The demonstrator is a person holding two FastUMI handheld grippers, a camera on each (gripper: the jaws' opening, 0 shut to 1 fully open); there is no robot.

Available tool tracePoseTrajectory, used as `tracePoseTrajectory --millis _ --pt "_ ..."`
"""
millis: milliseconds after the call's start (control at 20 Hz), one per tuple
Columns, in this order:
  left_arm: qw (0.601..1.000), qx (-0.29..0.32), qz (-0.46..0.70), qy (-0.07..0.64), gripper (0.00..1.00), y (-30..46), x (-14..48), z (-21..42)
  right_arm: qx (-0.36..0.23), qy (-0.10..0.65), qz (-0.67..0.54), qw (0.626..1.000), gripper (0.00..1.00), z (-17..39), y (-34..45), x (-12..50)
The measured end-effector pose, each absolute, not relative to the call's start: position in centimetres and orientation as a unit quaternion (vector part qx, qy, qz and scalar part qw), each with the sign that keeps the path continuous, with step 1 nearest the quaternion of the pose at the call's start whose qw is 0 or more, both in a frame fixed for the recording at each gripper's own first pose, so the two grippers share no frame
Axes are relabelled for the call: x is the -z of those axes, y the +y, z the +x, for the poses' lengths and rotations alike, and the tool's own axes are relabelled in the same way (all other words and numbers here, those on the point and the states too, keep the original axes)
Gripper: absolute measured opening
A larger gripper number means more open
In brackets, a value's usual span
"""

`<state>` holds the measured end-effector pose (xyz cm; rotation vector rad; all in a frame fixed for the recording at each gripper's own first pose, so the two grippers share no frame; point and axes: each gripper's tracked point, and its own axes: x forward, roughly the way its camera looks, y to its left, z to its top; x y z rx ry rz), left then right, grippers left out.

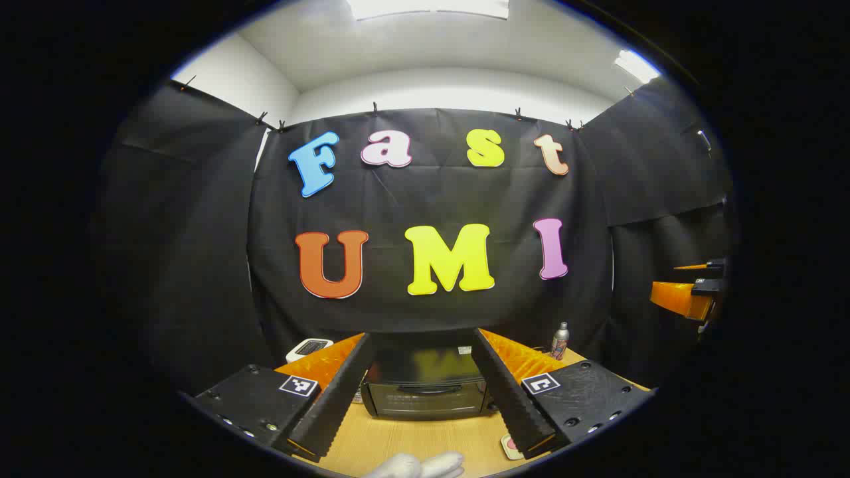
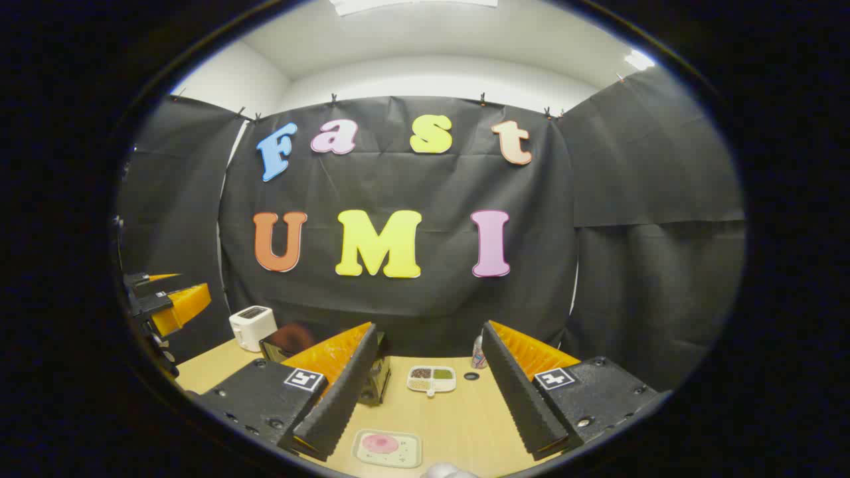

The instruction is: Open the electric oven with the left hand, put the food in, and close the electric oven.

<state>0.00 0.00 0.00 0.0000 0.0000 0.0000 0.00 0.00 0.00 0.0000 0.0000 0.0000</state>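
While the oven (image 1: 425, 385) door is shut, I aim my left gripper (image 1: 425, 398) at its handle, wide open and empty. My right gripper (image 2: 431, 398), equally open and empty, waits above the food tray (image 2: 387, 448) on the worktop (image 2: 458, 418).

The left claw (image 1: 425, 405) hangs above a wooden table (image 1: 425, 441), its two black ribbed fingers (image 1: 332, 405) spread wide apart with nothing between them. Straight ahead, framed in the gap, a black electric oven (image 1: 425, 385) stands with its door closed. Beyond the left finger sits a white appliance (image 1: 309, 348); beyond the right finger, a small silver bottle (image 1: 560, 341). Just under the right fingertip lies the corner of a pale tray (image 1: 510, 446). Far right, another orange-and-black claw (image 1: 690, 292) shows at the edge.
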Motion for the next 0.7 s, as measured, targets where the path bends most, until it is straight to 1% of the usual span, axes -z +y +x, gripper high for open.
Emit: tracePoseTrajectory --millis 700 --pt "1.000 0.001 0.003 -0.008 0.96 0.25 0.34 0.92 0.008 0.003 -0.013 1.000 0.96 -0.43 -0.14 0.17"
